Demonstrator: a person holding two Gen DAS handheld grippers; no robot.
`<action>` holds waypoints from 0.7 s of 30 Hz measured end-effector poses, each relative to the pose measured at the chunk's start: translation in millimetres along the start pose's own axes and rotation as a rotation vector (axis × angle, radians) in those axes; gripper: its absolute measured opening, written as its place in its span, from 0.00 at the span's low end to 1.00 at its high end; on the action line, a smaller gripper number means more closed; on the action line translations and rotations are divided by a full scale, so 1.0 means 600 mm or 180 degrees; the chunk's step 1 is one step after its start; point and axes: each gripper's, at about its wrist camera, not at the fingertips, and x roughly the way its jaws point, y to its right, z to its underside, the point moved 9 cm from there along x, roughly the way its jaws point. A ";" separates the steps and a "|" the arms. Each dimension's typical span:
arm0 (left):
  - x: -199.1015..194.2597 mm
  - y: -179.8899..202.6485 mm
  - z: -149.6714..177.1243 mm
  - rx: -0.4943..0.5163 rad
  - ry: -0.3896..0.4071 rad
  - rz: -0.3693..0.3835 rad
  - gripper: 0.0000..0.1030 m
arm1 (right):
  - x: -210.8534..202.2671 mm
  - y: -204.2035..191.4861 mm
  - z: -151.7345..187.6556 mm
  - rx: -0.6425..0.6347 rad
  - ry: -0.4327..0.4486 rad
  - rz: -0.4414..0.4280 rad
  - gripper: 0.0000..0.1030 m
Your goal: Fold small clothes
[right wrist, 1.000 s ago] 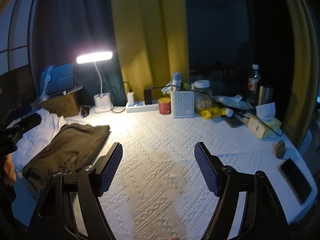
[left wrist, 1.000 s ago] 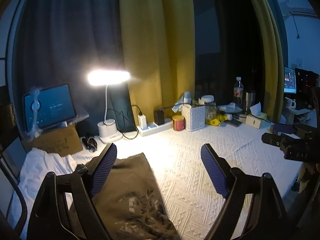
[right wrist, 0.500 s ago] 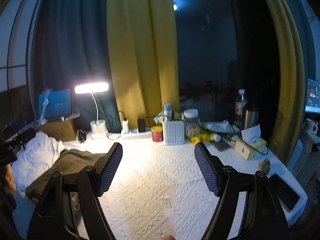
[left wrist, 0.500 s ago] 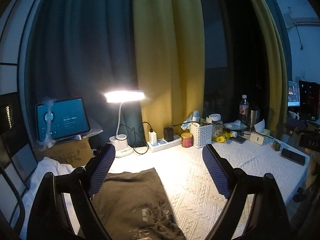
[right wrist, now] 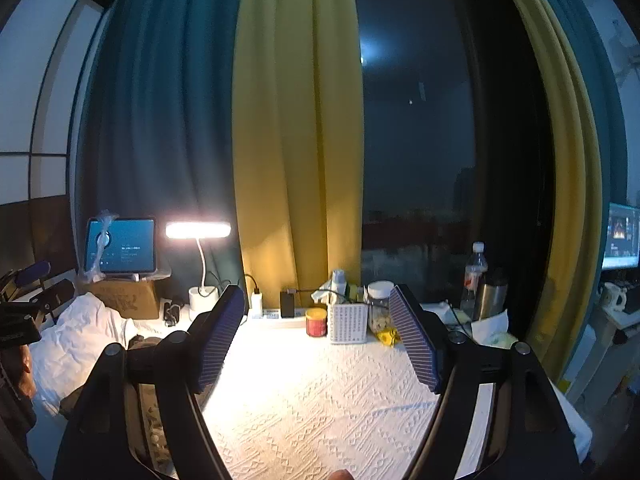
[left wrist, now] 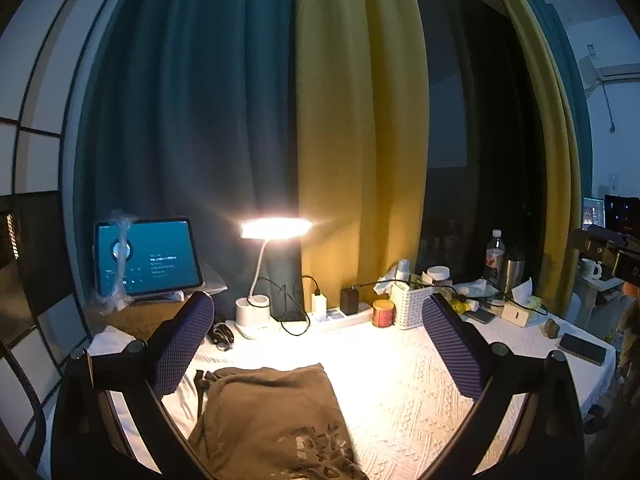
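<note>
Olive printed garment (left wrist: 272,412) on white textured tablecloth (left wrist: 400,392).

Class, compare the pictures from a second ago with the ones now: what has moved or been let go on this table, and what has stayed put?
Both grippers rose away from the table, each view tipping up to show more curtain. The left gripper is opening wider, nothing between its fingers; the right gripper stays open and empty. Nothing was grasped. The folded brown garment, lamp and tablet did not move.

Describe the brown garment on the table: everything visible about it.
The brown garment is an olive-brown soft knit, folded into a rough rectangle, lying flat on the white textured tablecloth. A pale, cracked print shows near its close end; a small tab or cord sticks out at its far left corner. Nothing grips it.
</note>
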 end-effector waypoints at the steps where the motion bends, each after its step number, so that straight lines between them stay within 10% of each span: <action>1: -0.003 -0.002 -0.003 -0.0009 0.0014 -0.0013 1.00 | -0.004 -0.004 -0.008 -0.0022 0.0029 -0.0006 0.76; 21: -0.072 -0.056 -0.104 -0.0090 0.0307 -0.0211 1.00 | -0.059 -0.052 -0.124 -0.0210 0.0467 -0.0080 0.76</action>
